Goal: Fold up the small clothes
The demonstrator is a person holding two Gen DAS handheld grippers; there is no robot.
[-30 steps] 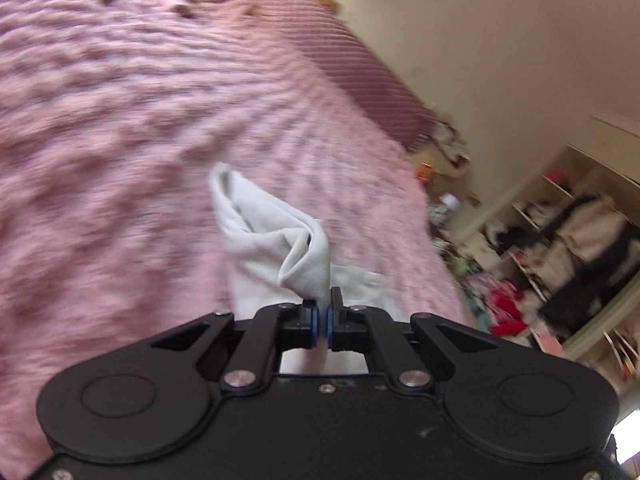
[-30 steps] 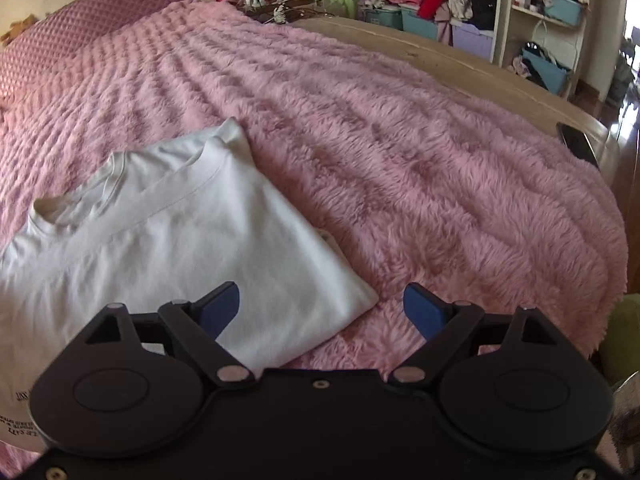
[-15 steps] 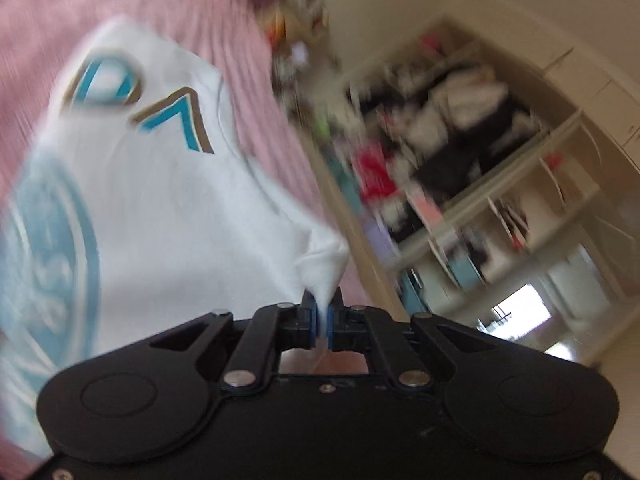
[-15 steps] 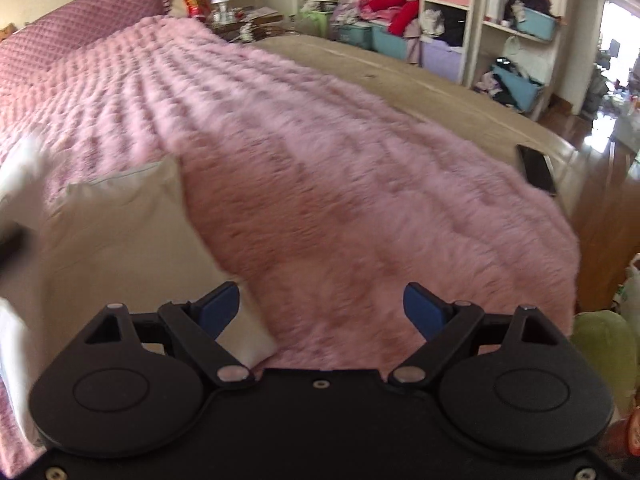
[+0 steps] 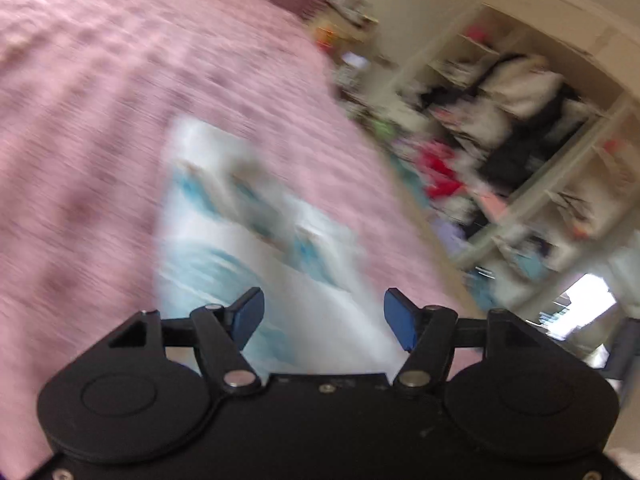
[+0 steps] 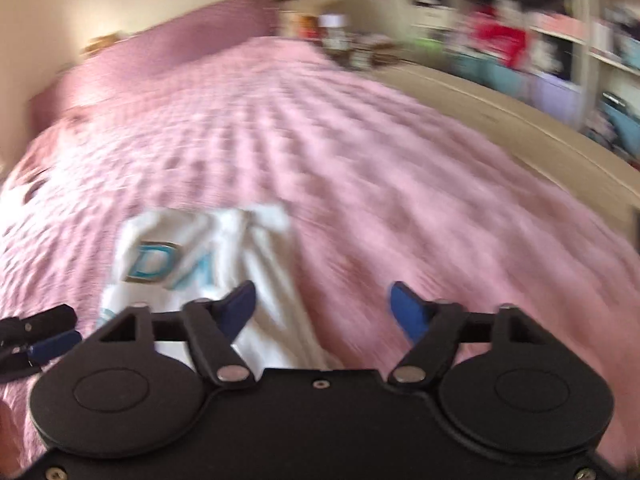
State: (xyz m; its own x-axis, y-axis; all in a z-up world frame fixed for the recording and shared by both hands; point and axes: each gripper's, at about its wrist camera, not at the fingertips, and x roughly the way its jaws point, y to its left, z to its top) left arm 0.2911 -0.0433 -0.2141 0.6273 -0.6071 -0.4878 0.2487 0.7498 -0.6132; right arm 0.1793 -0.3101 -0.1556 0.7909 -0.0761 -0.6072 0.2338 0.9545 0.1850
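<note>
A pink fuzzy bed (image 6: 360,152) fills both blurred views, with cluttered shelves (image 5: 520,128) at 2 o'clock. A white shirt (image 6: 192,264) with blue lettering lies flat on the bed. Both the left gripper (image 5: 324,314) and right gripper (image 6: 322,306) have fingers spread wide, holding nothing.

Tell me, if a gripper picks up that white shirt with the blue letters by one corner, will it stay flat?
Probably not. The white shirt lies rumpled on the fluffy pink blanket, so it looks soft and would likely droop and unfold. It seems thin, so probably light. The furry blanket may grip it if pushed.
</note>
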